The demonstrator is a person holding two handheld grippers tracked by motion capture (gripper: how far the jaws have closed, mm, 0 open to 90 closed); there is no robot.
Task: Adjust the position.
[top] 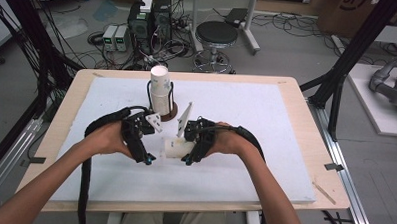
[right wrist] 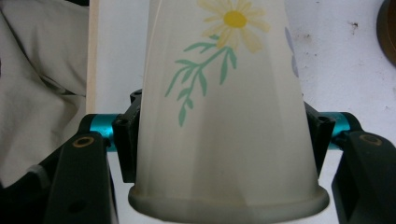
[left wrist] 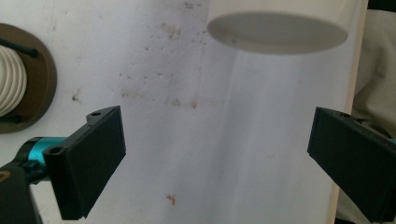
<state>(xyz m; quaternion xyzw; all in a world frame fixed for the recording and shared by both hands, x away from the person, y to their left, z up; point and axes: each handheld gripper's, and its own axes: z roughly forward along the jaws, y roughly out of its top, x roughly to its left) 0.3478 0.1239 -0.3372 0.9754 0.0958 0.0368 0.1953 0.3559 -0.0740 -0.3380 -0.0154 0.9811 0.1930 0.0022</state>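
1. Two grippers sit low over the white foam-covered bench (top: 265, 144), close together. My right gripper (top: 189, 159) is clamped on a white paper cup with a yellow daisy print (right wrist: 229, 116), both pads pressing its wall near the rolled rim.
2. My left gripper (top: 147, 159) has its jaws spread wide with nothing between them; the cup's flat base (left wrist: 278, 32) hangs ahead of them in the left gripper view.
3. Risk: the pads bear on thin paper. I judge that too hard a squeeze would dent the wall, and a careless handover would let the cup slip to the bench.
4. Risk: the stack of white paper cups in a brown round holder (top: 159, 93) stands just behind; a wide swing could knock it.
5. Orientation: the cup lies roughly level, long axis running from right gripper toward left, base leading.
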